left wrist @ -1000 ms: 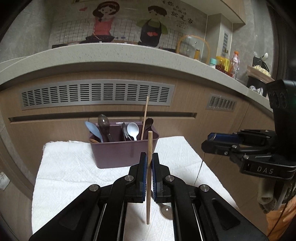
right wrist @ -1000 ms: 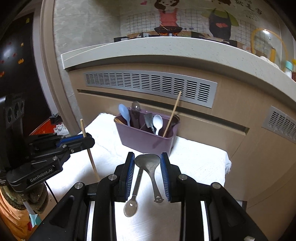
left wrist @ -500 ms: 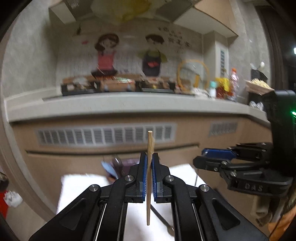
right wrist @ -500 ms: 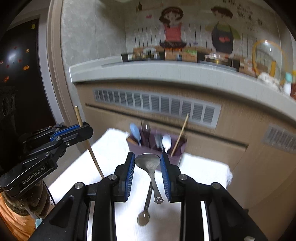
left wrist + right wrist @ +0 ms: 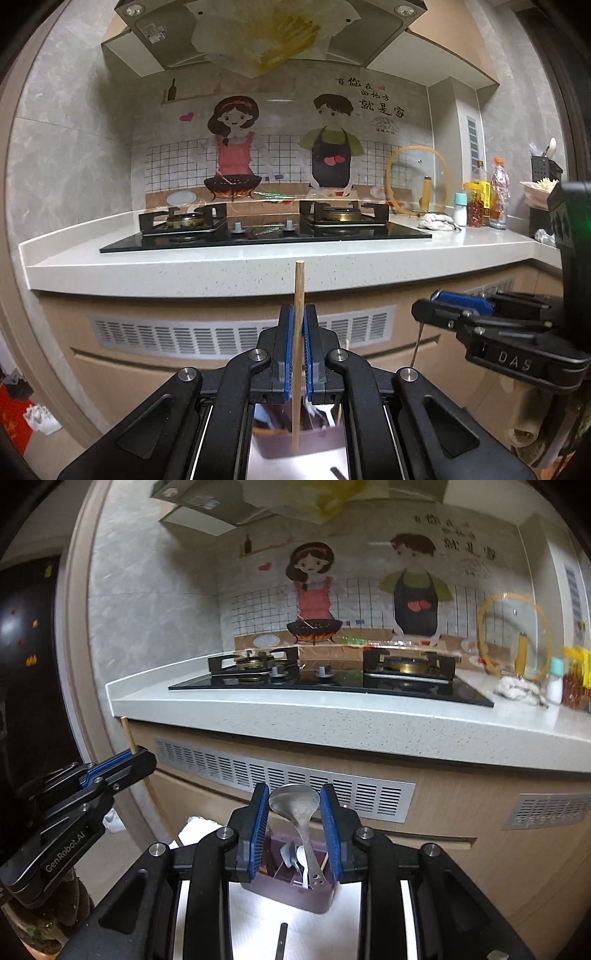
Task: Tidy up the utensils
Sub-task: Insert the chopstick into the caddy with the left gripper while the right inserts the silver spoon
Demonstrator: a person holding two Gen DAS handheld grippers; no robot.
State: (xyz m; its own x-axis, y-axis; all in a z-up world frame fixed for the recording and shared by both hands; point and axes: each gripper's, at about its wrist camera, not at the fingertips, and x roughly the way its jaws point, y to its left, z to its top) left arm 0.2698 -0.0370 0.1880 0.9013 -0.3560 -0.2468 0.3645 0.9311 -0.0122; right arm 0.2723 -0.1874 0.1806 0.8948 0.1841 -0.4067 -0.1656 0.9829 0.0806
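Both tongs, left (image 5: 298, 354) and right (image 5: 294, 830), have risen above the purple holder (image 5: 295, 893).

Below my tongs sits a low table spread with a white textured cloth (image 5: 199, 825), brightly lit. On it stands my dark purple rectangular plastic utensil bin (image 5: 295, 893), with pale spoons and a wooden stick propped inside. Nearer me, a thin dark handle end (image 5: 282, 941) lies flat on the cloth, mostly hidden.
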